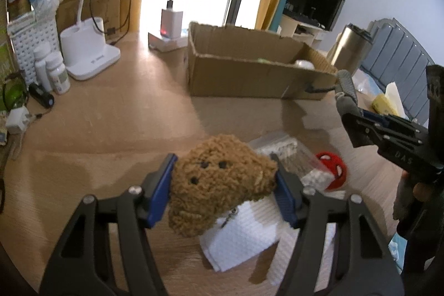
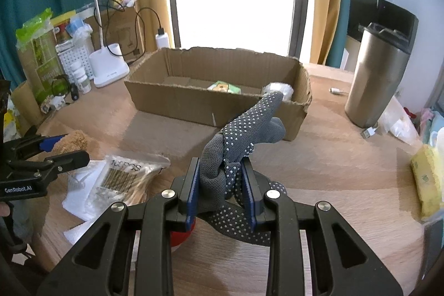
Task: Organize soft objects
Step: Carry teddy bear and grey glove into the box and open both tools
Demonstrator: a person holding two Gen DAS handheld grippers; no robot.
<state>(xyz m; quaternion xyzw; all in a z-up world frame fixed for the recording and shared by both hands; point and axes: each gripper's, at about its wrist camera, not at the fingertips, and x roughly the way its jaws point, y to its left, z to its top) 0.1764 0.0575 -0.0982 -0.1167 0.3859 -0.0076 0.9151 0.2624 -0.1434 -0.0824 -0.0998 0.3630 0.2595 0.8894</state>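
Observation:
A brown fuzzy plush toy (image 1: pixel 219 182) is lifted off the wooden table, pinched between the blue pads of my left gripper (image 1: pixel 224 182). In the right wrist view my right gripper (image 2: pixel 222 187) is shut on a grey glove with white dots (image 2: pixel 244 135), whose fingers stick up toward the open cardboard box (image 2: pixel 216 104). That box holds a small green packet (image 2: pixel 223 87) and a white soft item (image 2: pixel 280 89). A red plush ball (image 1: pixel 334 169) lies on the table to the right of the plush toy. The right gripper (image 1: pixel 352 113) with the glove (image 1: pixel 345 90) shows at the right edge of the left wrist view.
A white folded cloth (image 1: pixel 244 237) and a clear bag of cotton swabs (image 2: pixel 125 179) lie under the left gripper. A steel tumbler (image 2: pixel 377 76) stands right of the box. A white desk lamp (image 2: pixel 108 65), pill bottles (image 1: pixel 52 71) and a charger (image 1: pixel 172 21) crowd the back left. Yellow packet (image 2: pixel 426 182) at right.

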